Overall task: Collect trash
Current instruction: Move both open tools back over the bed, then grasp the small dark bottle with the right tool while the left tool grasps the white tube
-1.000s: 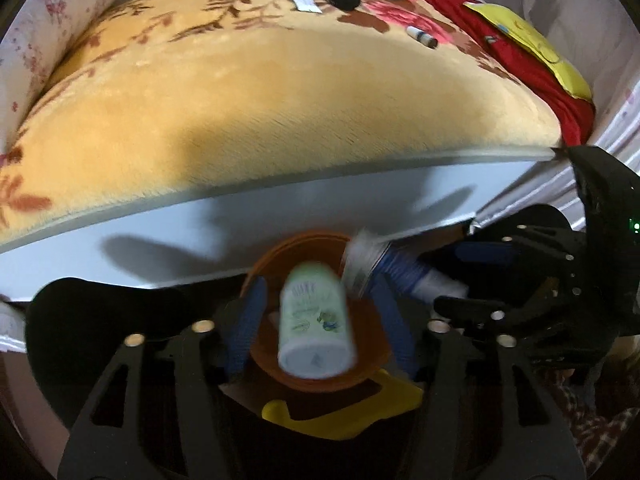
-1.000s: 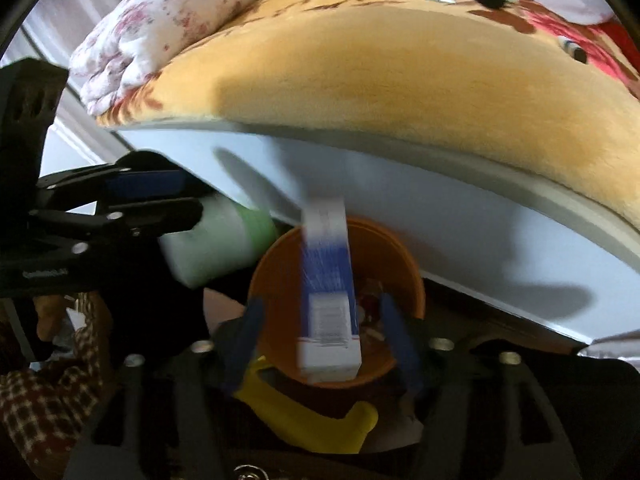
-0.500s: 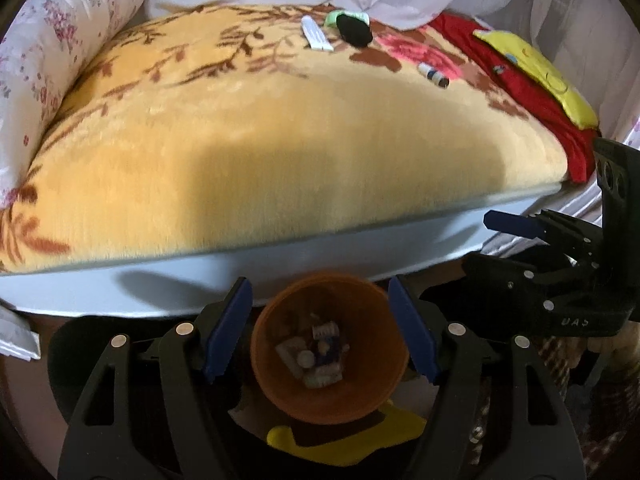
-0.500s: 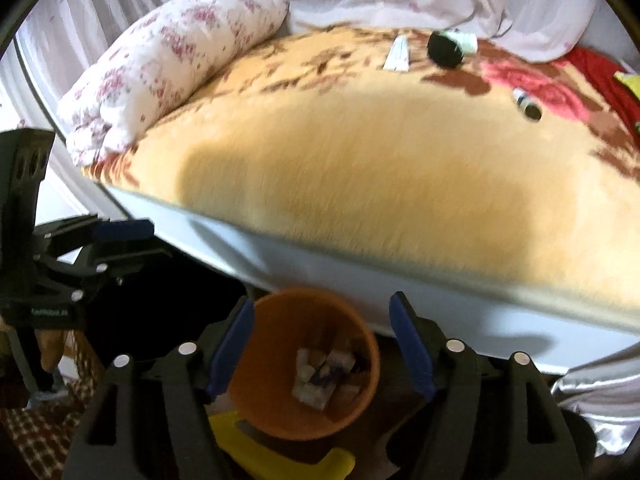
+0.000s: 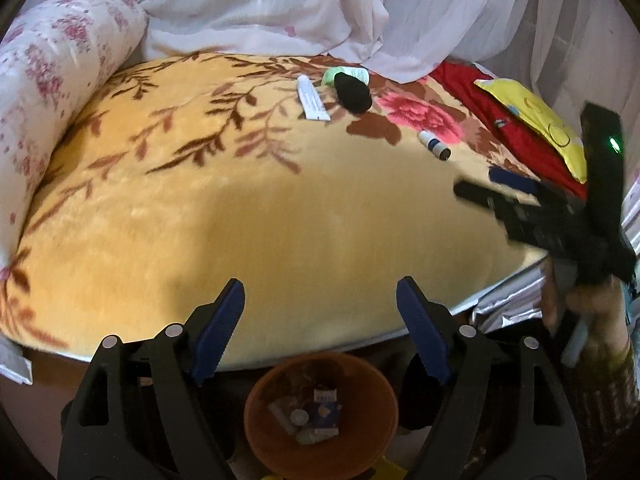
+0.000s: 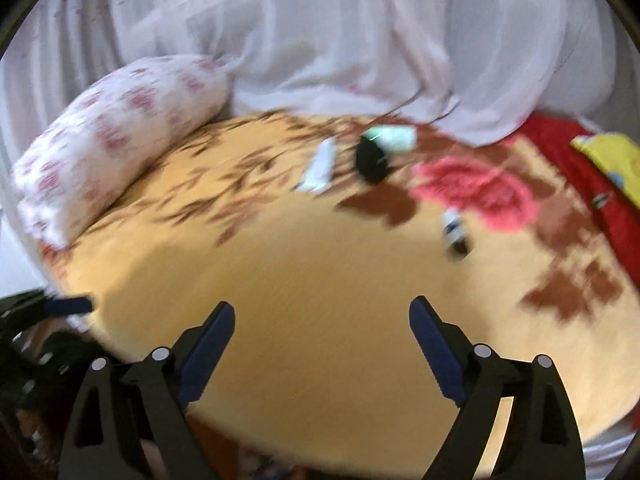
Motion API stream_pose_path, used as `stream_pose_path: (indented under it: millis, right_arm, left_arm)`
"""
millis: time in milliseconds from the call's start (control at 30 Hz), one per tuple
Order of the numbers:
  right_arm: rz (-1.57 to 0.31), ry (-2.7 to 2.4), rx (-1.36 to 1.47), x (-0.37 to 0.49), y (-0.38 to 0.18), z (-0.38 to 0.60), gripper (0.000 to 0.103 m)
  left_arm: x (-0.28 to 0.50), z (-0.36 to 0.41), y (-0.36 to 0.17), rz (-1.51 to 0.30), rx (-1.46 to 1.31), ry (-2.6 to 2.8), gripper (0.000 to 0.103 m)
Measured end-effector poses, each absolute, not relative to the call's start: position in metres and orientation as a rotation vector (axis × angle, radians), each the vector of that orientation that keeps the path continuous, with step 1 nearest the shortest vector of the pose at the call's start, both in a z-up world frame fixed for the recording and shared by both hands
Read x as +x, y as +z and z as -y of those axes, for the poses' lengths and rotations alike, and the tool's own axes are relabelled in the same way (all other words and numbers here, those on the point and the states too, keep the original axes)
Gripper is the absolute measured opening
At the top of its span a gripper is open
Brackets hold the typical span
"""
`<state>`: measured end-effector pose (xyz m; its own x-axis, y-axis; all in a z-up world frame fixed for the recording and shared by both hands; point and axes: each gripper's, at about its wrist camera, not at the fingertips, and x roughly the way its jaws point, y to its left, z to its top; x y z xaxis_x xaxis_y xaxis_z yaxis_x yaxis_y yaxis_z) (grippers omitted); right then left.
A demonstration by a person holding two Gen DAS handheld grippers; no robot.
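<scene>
Both my claws are wide apart and hold nothing. My left claw [image 5: 320,308] hangs over the near edge of the bed [image 5: 248,216], right above the orange bin [image 5: 320,412] on the floor. My right claw [image 6: 320,328] is out over the blanket.

The trash I want is far back on the bed: a white tube [image 5: 313,98], a black lump [image 5: 352,92] touching a green and white bottle [image 5: 348,75], and a little vial [image 5: 435,145] lying alone, near the pink flower.

What could go wrong? The blanket is soft and fluffy, so I think a claw could sink in and pinch fuzz with the trash. The vial is round and may roll away if I bump it. The right view is blurry, so I could miss. My two claws are near each other and could knock together.

There is lots of open blanket between me and the trash. The curtain [image 5: 360,12] hangs close behind the bottle and could snag.
</scene>
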<state>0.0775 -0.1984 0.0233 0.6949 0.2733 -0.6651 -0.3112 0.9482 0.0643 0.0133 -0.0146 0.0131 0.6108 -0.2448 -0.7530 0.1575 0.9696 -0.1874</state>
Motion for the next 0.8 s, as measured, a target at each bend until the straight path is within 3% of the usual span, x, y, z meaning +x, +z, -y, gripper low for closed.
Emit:
stream_pose_path:
  millis: [267, 500, 567, 633, 800]
  right_arm:
    - [-0.858, 0.109, -0.082, 0.19, 0.015, 0.243, 0.078]
    - [-0.988, 0.067, -0.088, 0.234, -0.009, 0.249, 0.072]
    - [-1.049, 0.08, -0.081, 0.246, -0.02, 0.25, 0.058]
    - [-1.1, 0.092, -0.074, 0.256, -0.03, 0.25, 0.023]
    - [-1.027, 0.119, -0.054, 0.245, -0.021, 0.252, 0.023]
  left_arm:
    - [0.04, 0.023, 0.014, -0.868, -0.124, -0.262, 0.077]
    - [0.053, 0.025, 0.009, -0.877, -0.138, -0.273, 0.077]
    - [0.056, 0.026, 0.008, -0.883, -0.142, -0.275, 0.077]
    - [0.059, 0.026, 0.007, -0.887, -0.143, -0.276, 0.077]
    - [0.07, 0.025, 0.007, -0.884, -0.145, -0.266, 0.077]
